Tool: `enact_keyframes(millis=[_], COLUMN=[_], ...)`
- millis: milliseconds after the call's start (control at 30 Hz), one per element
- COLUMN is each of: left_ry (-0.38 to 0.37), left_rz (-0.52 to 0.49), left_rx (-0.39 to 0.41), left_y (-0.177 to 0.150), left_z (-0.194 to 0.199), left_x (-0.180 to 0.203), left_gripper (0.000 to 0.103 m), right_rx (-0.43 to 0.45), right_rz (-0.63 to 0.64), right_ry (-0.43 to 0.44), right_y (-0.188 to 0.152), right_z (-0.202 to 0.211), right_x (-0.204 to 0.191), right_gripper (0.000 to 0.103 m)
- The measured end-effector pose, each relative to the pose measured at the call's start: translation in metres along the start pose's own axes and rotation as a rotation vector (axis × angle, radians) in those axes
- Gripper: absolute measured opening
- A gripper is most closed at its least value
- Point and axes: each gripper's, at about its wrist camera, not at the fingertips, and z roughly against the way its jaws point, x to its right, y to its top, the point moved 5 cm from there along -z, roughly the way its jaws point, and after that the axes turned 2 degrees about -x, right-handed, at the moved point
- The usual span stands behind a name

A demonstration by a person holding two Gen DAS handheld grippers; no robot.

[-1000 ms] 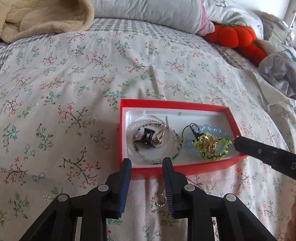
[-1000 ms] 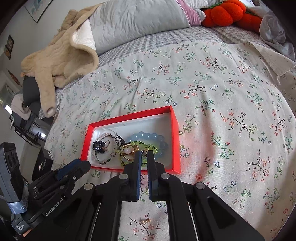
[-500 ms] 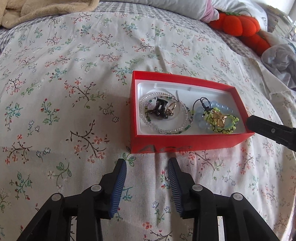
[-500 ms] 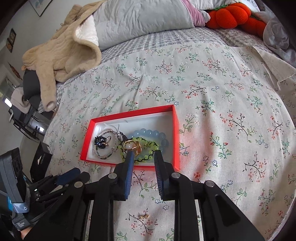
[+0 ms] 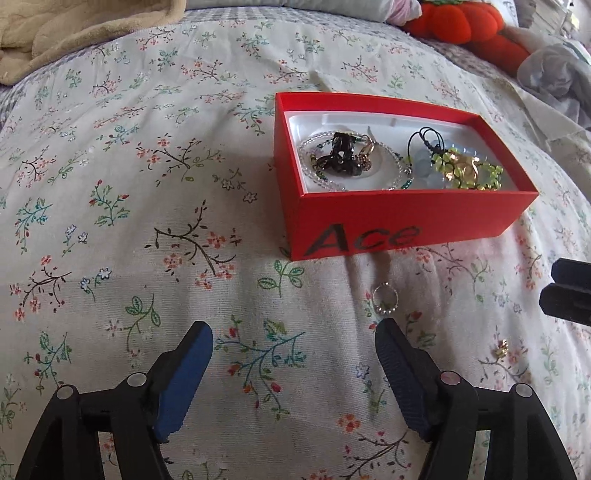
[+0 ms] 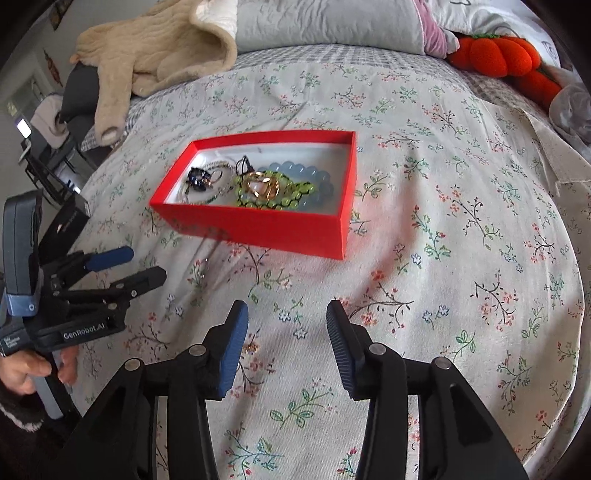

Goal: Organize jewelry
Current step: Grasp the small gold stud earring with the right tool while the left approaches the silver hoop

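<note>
A red box (image 5: 406, 218) (image 6: 258, 225) marked "Ace" sits on the floral bedspread and holds a clear bead necklace (image 5: 314, 142), a dark clip (image 5: 341, 157), a blue bead bracelet (image 6: 314, 177) and a green-and-gold bracelet (image 5: 469, 171) (image 6: 269, 190). A small beaded ring (image 5: 385, 299) lies on the bedspread in front of the box, just beyond my left gripper (image 5: 293, 345), which is open and empty. A small gold piece (image 5: 501, 347) (image 6: 252, 347) lies to its right, beside the left finger of my right gripper (image 6: 284, 321), which is open and empty.
A beige blanket (image 6: 159, 48) and grey pillow (image 6: 325, 26) lie at the head of the bed. An orange pumpkin plush (image 6: 506, 55) and crumpled cloth (image 5: 557, 74) are at the far right. Chairs and dark items (image 6: 48, 162) stand beyond the bed's left edge.
Both grippers pulled back from the box and opened wide. The right gripper let go of the green-and-gold bracelet, which now lies in the box.
</note>
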Motion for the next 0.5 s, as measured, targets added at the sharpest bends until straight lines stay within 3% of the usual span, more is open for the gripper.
enact_keyframes(millis=[300,500], left_ry=[0.007,0.013], left_rz=[-0.020,-0.023], left_rx=[-0.003,-0.009], left_y=[-0.011,-0.011], left_z=[0.000,-0.002], left_x=[-0.005,-0.004], left_gripper=[0.081,0.081], right_rx=[-0.069,-0.059], right_rz=[0.134,0.170], right_ry=[0.001,-0.020], right_y=[-0.032,-0.033], right_z=[-0.024,-0.031], right_x=[-0.020,-0.029], right_gripper=[0.051,0.053])
